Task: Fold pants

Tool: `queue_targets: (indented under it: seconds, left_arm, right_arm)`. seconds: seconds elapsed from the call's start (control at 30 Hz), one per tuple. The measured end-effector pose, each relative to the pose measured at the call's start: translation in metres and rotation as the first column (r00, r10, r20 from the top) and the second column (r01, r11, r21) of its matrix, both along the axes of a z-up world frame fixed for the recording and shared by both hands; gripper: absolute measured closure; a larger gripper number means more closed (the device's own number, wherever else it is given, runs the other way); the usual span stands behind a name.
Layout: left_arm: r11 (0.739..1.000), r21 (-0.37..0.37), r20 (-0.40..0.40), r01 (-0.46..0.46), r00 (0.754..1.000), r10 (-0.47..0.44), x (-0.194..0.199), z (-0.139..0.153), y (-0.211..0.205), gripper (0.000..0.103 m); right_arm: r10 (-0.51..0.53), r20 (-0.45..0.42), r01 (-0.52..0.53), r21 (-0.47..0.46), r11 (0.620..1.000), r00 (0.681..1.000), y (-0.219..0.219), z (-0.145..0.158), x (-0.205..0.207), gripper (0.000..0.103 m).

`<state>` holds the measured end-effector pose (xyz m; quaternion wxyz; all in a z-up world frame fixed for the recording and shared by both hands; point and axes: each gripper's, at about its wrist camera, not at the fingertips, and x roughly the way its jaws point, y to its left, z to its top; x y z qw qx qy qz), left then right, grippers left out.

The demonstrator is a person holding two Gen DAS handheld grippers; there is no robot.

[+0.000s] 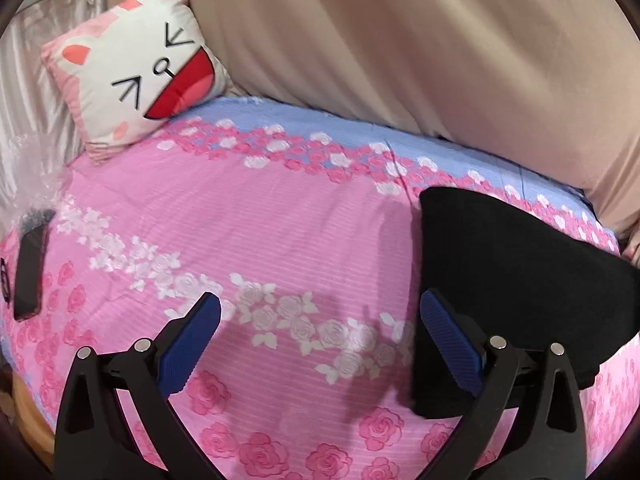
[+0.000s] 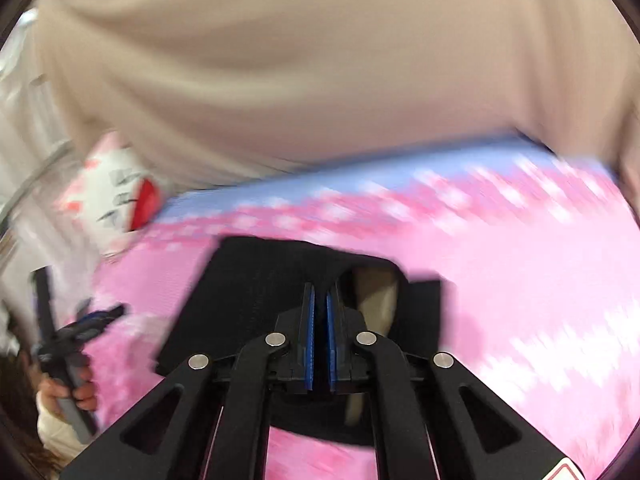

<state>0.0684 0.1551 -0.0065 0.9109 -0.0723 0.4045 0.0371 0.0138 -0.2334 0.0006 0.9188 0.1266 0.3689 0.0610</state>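
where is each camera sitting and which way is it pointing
Left wrist: sits on the left gripper, looking down across the pink bedspread past the black pants; its open blue-padded fingers show.
Right wrist: sits on the right gripper, shut over the pants; the person's hand holding the left gripper shows.
Shared: pants, bedspread, cat pillow, beige curtain.

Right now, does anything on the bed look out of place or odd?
Mostly tidy. A dark flat device, maybe a phone, lies at the left edge of the pink floral bedspread, far from the folded black pants. A light patch shows at the pants' opening in the blurred right view.
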Motion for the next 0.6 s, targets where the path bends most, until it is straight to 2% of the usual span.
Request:
queue_targets:
  seconds: [0.07,0.1,0.17,0.2,0.23,0.3,0.4,0.53,0.6]
  left_arm:
    - [1.000,-0.001,-0.030,0.011,0.999,-0.012,0.004,-0.008,-0.008,0.005]
    - [1.000,-0.005,-0.039,0.016,0.999,-0.016,0.005,-0.010,-0.011,0.005]
    - [0.999,-0.023,-0.047,0.038,0.998,-0.039,0.005,-0.010,-0.018,0.005]
    - [0.999,-0.023,-0.046,0.046,0.998,-0.047,0.004,-0.009,-0.020,0.005]
    - [0.999,-0.012,-0.037,0.051,0.998,-0.051,0.002,-0.007,-0.024,0.005]
    - [0.998,0.010,-0.024,0.056,0.998,-0.056,-0.001,-0.004,-0.028,0.005]
    - [0.998,0.017,-0.039,0.058,0.998,-0.057,-0.001,-0.007,-0.032,0.005]
    - [0.998,0.021,-0.048,0.052,0.998,-0.051,-0.003,-0.008,-0.033,0.005]
    - [0.998,0.028,-0.050,0.052,0.997,-0.051,-0.002,-0.009,-0.033,0.005]
  right_arm:
    - [-0.098,-0.104,0.091,-0.063,0.994,0.990,-0.014,-0.041,0.001,0.091]
    - [-0.108,-0.128,0.103,-0.046,0.994,0.986,-0.017,-0.051,0.000,0.086]
    - [-0.057,-0.136,0.074,0.121,0.990,0.989,-0.025,-0.062,-0.005,0.086]
    - [-0.043,-0.116,0.061,0.155,0.986,0.992,-0.026,-0.061,-0.007,0.082]
    - [-0.028,-0.094,0.044,0.168,0.985,0.995,-0.025,-0.058,-0.008,0.068]
    - [-0.017,-0.072,0.028,0.154,0.988,0.997,-0.020,-0.054,-0.007,0.052]
    - [0.025,-0.076,-0.012,0.163,0.987,0.997,-0.012,-0.056,-0.003,0.052]
    - [0.032,-0.027,-0.025,0.215,0.976,0.999,-0.017,-0.051,-0.005,0.052]
    - [0.063,-0.051,-0.050,0.230,0.972,0.997,-0.014,-0.055,0.006,0.052]
